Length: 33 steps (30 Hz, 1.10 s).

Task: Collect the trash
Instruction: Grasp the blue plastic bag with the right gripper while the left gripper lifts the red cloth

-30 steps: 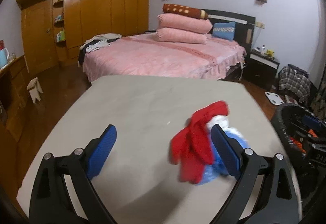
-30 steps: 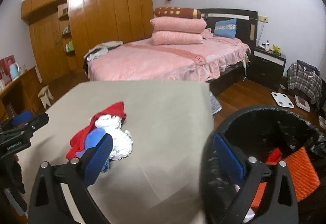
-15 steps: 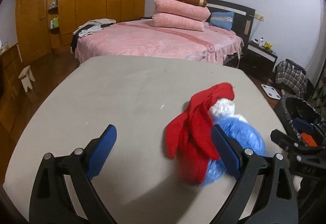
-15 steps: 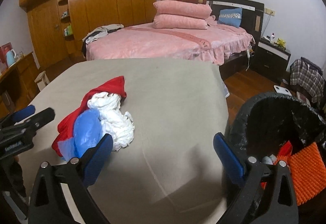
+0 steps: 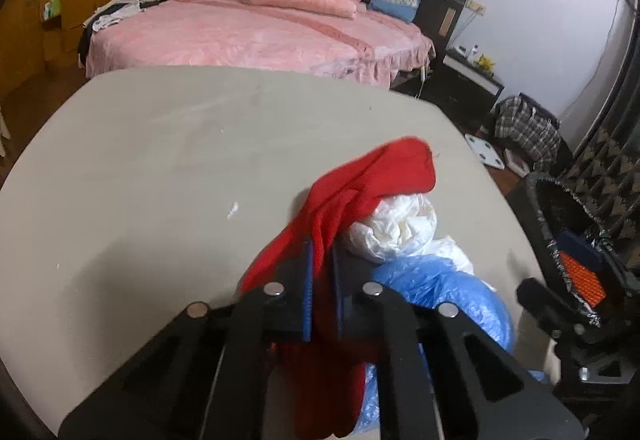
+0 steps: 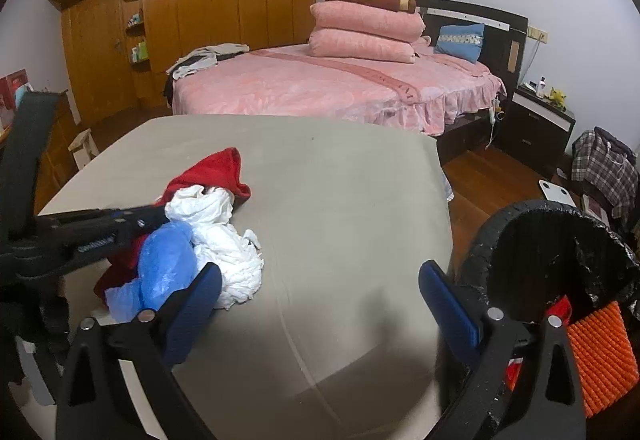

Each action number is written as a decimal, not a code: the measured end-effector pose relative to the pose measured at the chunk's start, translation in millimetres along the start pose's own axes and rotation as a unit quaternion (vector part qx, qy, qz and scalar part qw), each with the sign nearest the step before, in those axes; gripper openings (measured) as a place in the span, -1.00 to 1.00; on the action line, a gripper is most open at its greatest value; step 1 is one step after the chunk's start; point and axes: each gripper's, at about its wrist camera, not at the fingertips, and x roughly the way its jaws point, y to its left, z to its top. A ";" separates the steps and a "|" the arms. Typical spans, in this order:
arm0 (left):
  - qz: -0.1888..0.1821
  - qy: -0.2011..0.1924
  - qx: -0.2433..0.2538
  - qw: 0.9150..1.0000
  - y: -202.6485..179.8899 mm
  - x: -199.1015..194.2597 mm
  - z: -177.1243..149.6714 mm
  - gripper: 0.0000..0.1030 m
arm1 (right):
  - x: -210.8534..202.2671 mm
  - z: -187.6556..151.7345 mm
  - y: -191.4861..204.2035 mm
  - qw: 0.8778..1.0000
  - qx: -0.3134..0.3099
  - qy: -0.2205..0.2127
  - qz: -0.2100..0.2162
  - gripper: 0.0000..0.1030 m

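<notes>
The left gripper (image 5: 322, 272) has its jaws pinched tight on a fold of the red cloth (image 5: 372, 184), w/ just a strip of fabric showing between the blue pads. That cloth lies on the grey table (image 5: 160, 160) toward its right side, draped over a crumpled white plastic bag (image 5: 400, 224), and a blue plastic bag (image 5: 444, 292) sits right against both, nearest the table edge. From the right wrist view the same heap shows as red cloth (image 6: 216, 168) at the back, white bag (image 6: 224, 236) in the middle, blue bag (image 6: 164, 260) in front, w/ the left gripper (image 6: 154, 218) reaching in from the left side. The right gripper (image 6: 320, 300) hangs above the table's near right part, jaws wide apart, nothing between them. Just off the table's right edge stands a black bin (image 6: 560, 260) lined w/ a black bag; something orange and ribbed (image 6: 600, 356) lies inside, prob. more trash, hard to tell. A pink bed (image 6: 328, 84) fills the background.
</notes>
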 end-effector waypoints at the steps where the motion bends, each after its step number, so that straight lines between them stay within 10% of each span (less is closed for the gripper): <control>1: 0.006 -0.010 -0.002 1.000 1.6 -5.1 -0.7 -0.88 | 0.1 0.7 0.1 1.000 0.000 0.001 0.000 0.88; 12: 0.095 -0.027 -0.013 0.995 33.2 -55.1 -13.5 -0.84 | -6.6 11.2 5.4 1.000 0.003 -0.016 0.017 0.88; 21: 0.085 -0.024 -0.042 0.995 38.4 -52.2 -19.0 0.47 | -1.4 5.8 8.2 1.000 -0.001 -0.005 0.013 0.88; 27: 0.117 0.026 -0.040 0.992 40.6 -22.7 -15.3 0.43 | -6.1 7.2 9.8 1.000 -0.003 -0.010 0.018 0.88; 33: 0.102 0.022 -0.055 0.993 49.3 -27.7 -19.0 -0.46 | -9.4 5.6 20.5 0.999 -0.010 -0.013 0.034 0.88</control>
